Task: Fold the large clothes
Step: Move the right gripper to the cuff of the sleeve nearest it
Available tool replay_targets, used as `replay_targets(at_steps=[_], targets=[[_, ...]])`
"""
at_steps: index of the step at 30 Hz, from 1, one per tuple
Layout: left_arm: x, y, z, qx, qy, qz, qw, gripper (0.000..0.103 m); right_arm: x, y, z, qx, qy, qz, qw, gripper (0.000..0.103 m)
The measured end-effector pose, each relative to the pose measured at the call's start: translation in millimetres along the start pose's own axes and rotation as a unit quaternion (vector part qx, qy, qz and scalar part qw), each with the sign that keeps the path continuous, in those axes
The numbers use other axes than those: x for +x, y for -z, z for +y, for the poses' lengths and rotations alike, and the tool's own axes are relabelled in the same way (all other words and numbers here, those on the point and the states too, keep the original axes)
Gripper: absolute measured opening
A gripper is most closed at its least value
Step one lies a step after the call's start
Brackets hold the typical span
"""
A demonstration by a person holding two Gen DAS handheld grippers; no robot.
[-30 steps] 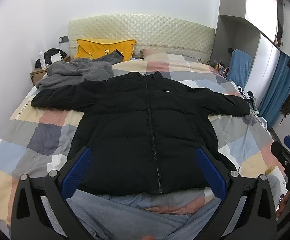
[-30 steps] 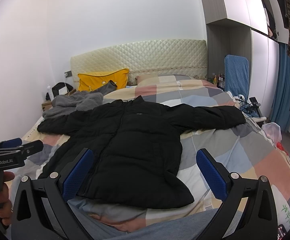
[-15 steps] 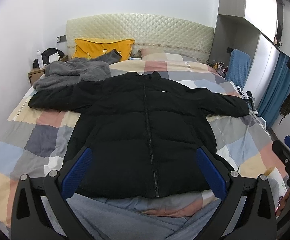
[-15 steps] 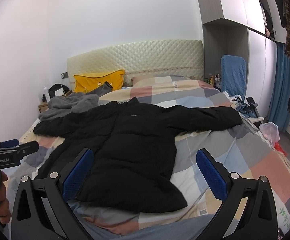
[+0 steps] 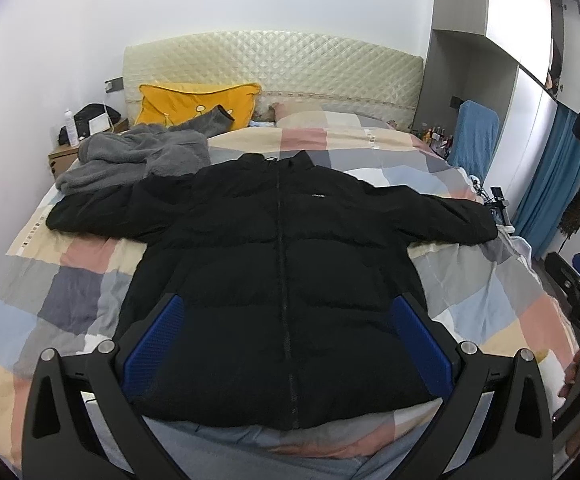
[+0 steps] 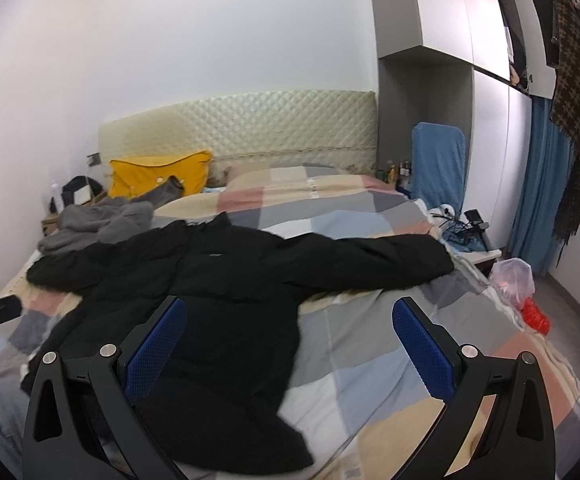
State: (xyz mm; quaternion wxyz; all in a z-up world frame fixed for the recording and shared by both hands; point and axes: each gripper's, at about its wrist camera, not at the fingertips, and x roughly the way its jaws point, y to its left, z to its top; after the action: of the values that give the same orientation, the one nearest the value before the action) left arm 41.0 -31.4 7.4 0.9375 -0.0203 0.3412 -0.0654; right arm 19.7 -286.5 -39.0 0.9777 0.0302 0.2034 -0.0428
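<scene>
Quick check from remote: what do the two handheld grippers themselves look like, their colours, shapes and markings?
Both look identical: the left gripper and right gripper have matte black angular frames with triangular cut-outs, silver round bolt heads, and two fingers faced with blue textured pads. From the left view, the right gripper's side shows white lettering, too small to read. No cables or sleeves visible.

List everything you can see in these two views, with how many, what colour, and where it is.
puffer jacket: one, black, spread flat on the bed, zipped, sleeves out to both sides
fleece garment: one, grey, heaped by the jacket's far left sleeve
cushion: one, yellow, against the headboard
headboard: one, cream, quilted, at the wall
duvet: one, pastel checked, covering the bed
chair: one, blue cover, right of the bed
curtain: one, blue, far right
plastic bag: one, clear, on the floor at right
left tongs: open, blue pads, above the jacket hem
right tongs: open, blue pads, facing the right sleeve
</scene>
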Motion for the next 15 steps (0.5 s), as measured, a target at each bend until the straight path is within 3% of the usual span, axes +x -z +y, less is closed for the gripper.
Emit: replay_targets(at_steps=[8,15], targets=[[19,-21,-15,0.018,0.008,-0.008,0.9998,0.103,52,-13,-42,0.043,0.002,-0.001,0.999,0.103],[36,-37,-22,0.021,0.012,-0.015,0.9996,0.103,105,-19,-72,0.063,0.046,0.016,0.997,0.103]])
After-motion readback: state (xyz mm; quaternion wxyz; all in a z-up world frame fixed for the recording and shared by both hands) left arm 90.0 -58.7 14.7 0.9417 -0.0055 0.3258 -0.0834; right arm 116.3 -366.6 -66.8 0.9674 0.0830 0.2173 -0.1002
